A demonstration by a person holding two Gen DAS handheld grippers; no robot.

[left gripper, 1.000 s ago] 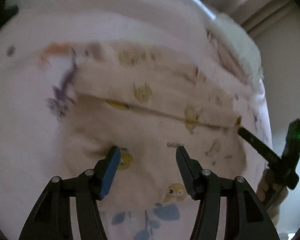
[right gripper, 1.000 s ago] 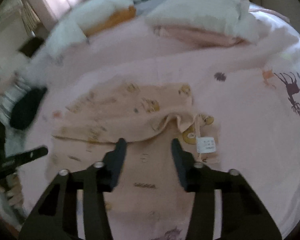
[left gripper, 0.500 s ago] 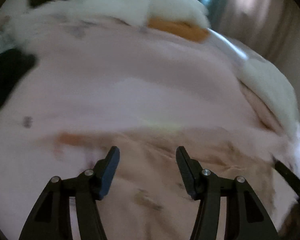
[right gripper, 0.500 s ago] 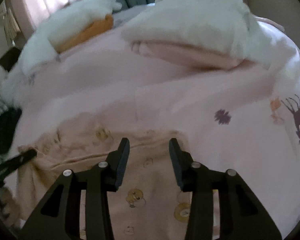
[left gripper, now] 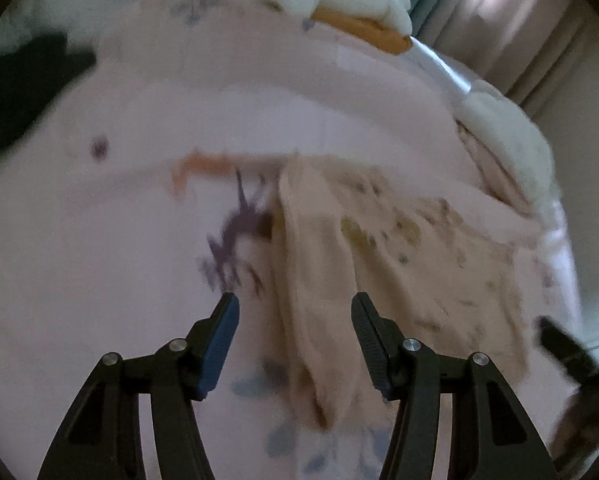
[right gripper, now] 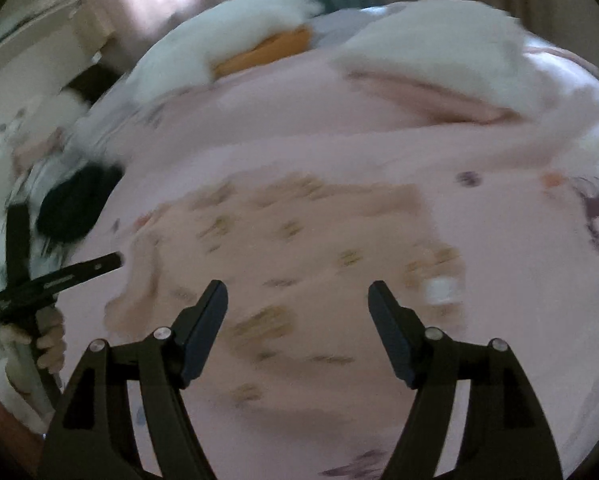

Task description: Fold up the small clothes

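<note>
A small peach garment (right gripper: 299, 248) with yellow prints lies spread on the pink bedsheet (right gripper: 319, 140); its white label (right gripper: 439, 290) shows at the right edge. In the left wrist view the garment (left gripper: 399, 256) lies right of centre, its left edge rumpled. My left gripper (left gripper: 295, 308) is open and empty above that left edge. My right gripper (right gripper: 297, 292) is open wide and empty above the garment's near part. Both views are blurred by motion. The left gripper also shows in the right wrist view (right gripper: 55, 276), held by a hand.
White folded bedding with an orange layer (right gripper: 267, 52) and a white and pink pile (right gripper: 439, 60) lie at the far side of the bed. A black item (right gripper: 75, 208) sits at the left. Curtains (left gripper: 499, 8) hang behind.
Both grippers have pulled back from the garment, and the right one has opened wider. The left gripper has swung left, so the garment's left edge now lies between its fingers.
</note>
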